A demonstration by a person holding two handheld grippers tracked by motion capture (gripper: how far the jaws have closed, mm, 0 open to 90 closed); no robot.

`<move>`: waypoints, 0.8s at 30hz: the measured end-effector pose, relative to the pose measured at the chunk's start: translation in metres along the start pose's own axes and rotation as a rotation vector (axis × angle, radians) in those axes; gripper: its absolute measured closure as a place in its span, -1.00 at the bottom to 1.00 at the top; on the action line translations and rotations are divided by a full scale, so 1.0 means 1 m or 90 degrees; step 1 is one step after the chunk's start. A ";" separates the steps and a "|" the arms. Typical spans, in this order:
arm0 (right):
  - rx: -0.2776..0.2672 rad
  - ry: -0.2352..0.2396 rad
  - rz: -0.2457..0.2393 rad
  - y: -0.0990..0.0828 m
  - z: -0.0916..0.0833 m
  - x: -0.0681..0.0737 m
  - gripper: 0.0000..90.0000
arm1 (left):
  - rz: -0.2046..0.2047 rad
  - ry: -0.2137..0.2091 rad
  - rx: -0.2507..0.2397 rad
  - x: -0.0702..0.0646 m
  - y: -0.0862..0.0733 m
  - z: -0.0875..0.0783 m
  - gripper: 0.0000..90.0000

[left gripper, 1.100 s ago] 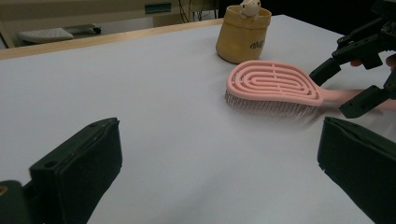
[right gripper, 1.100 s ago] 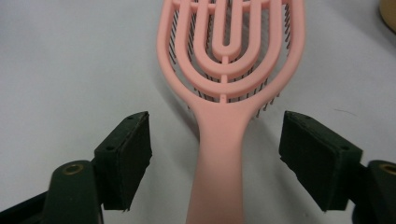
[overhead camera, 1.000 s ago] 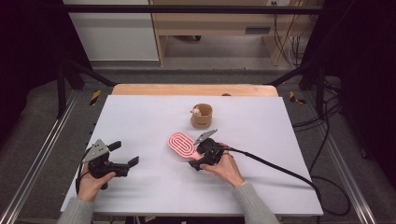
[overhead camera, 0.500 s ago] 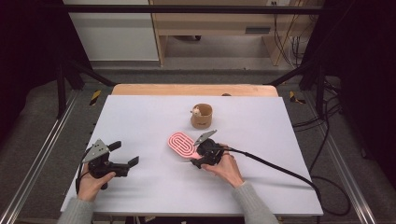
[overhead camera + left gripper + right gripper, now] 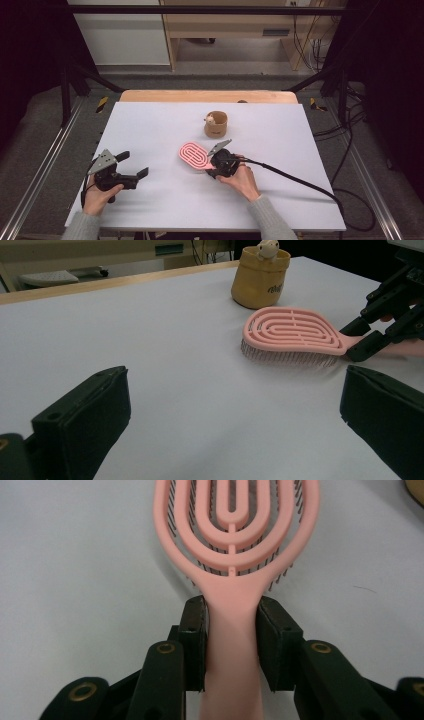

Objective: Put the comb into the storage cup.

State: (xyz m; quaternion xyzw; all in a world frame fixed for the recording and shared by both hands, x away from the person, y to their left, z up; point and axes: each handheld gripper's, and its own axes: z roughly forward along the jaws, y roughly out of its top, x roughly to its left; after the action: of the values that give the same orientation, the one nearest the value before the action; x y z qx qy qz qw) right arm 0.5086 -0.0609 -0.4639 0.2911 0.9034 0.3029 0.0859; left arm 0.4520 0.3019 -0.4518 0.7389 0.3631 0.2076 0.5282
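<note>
A pink hairbrush lies bristles down on the white table, its handle pointing toward the person. My right gripper has just been closing its jaws with that handle between them. In the right gripper view both pads now press on the handle's sides. My left gripper rests at the table's near left, open, jaws wide apart and pointing at the brush with nothing between them.
A small tan pouch-like cup with a little pale figure in it stands just beyond the brush. A wooden strip borders the table's far edge. The right gripper's cable trails off to the right.
The right gripper's jaws have drawn in around the brush handle. Both hands and the brush have stayed where they were.
</note>
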 end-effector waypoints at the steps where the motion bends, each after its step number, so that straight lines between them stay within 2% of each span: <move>1: 0.001 -0.002 -0.002 0.000 0.000 0.000 0.51 | 0.000 0.000 0.000 0.000 0.000 0.000 -1.00; 9: 0.002 -0.003 -0.001 0.000 0.000 0.000 0.53 | 0.000 0.000 0.000 0.000 0.000 0.000 -1.00; 24: 0.005 0.007 0.022 0.000 -0.002 0.001 0.55 | 0.000 0.000 -0.001 0.000 0.000 0.000 -1.00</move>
State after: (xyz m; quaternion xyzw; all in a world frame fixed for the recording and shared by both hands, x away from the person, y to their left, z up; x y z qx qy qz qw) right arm 0.5074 -0.0610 -0.4625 0.3051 0.9000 0.3021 0.0747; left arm 0.4520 0.3022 -0.4517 0.7385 0.3630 0.2079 0.5288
